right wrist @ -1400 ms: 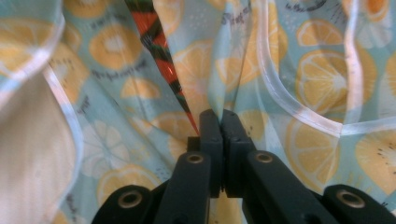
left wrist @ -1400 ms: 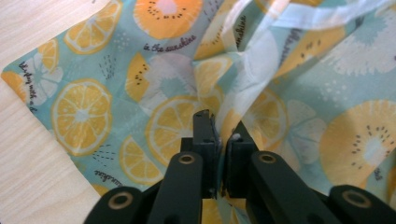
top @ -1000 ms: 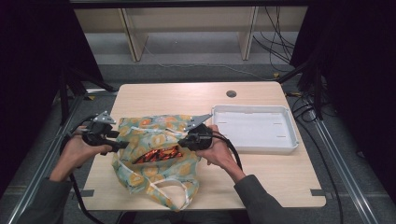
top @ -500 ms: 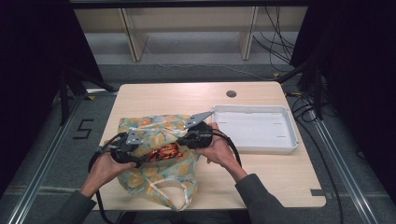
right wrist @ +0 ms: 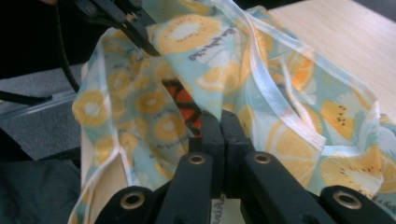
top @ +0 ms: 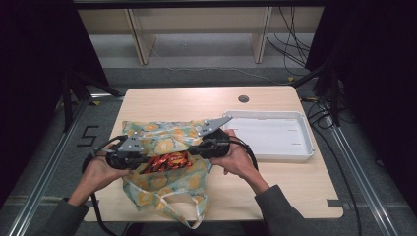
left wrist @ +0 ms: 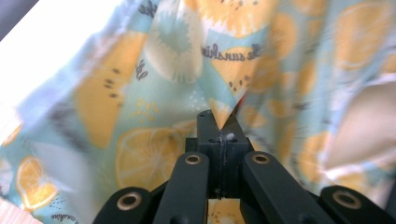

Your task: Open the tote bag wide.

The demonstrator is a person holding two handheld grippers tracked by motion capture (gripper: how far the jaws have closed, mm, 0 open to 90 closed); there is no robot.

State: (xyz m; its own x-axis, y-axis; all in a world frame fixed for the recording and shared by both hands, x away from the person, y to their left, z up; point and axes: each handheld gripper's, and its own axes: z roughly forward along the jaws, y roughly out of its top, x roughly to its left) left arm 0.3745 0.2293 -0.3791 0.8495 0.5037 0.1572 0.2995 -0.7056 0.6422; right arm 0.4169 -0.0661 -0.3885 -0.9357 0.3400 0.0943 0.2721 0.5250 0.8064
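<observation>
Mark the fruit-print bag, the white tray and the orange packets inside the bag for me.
fruit-print bag (top: 169, 140): high view, far side of its cloth.
white tray (top: 302, 156): high view, near rim.
orange packets (top: 167, 161): high view, middle of the pile in the bag's mouth.

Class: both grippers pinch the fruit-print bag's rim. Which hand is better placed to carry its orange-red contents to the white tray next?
Right. The right gripper sits beside the tray; the left gripper holds the bag on the far side.

Left gripper (top: 142, 160) moved in from the table's left edge to the bag (top: 164, 189) rim, jaws just closed, pinching fabric
</observation>
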